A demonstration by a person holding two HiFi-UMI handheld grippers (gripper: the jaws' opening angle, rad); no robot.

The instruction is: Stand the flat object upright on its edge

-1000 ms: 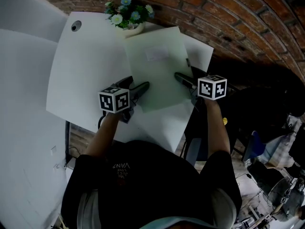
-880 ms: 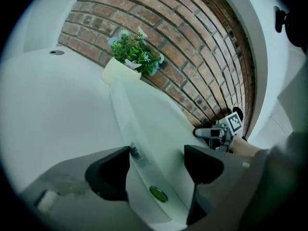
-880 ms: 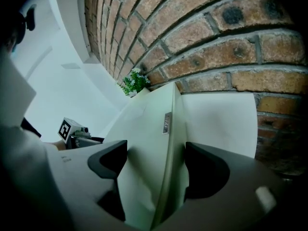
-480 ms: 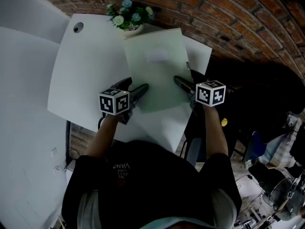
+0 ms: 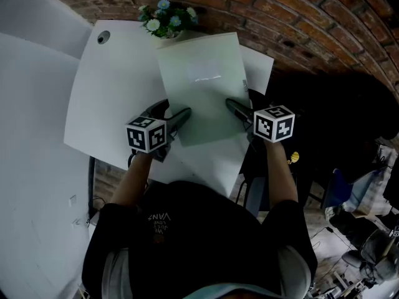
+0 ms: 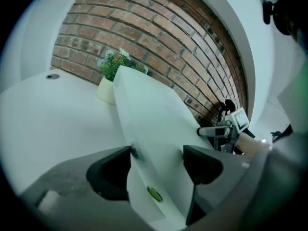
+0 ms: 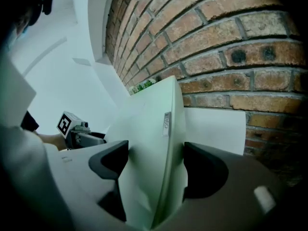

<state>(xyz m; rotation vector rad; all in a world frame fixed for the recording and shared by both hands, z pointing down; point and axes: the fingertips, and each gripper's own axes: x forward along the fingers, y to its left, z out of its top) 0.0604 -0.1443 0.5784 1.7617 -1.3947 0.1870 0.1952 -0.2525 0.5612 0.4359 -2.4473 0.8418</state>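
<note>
Board (image 5: 199, 80), tilted partway up over the table (image 5: 106, 104) with its far edge raised near the plant (image 5: 165, 17), is pinched at its 2 side edges by your left gripper (image 5: 174, 112) and right gripper (image 5: 237, 109); a slack or uneven pinch would let it slip and flop flat.

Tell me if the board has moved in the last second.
Yes. The board has been lifted: it looks larger, and its far-left corner has crept toward the round hole.

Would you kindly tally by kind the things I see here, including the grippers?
Pale green board: 1
Flower pot: 1
Grippers: 2, left gripper and right gripper, both holding the board; the right's jaws have just been closing on it
Total: 4
</note>
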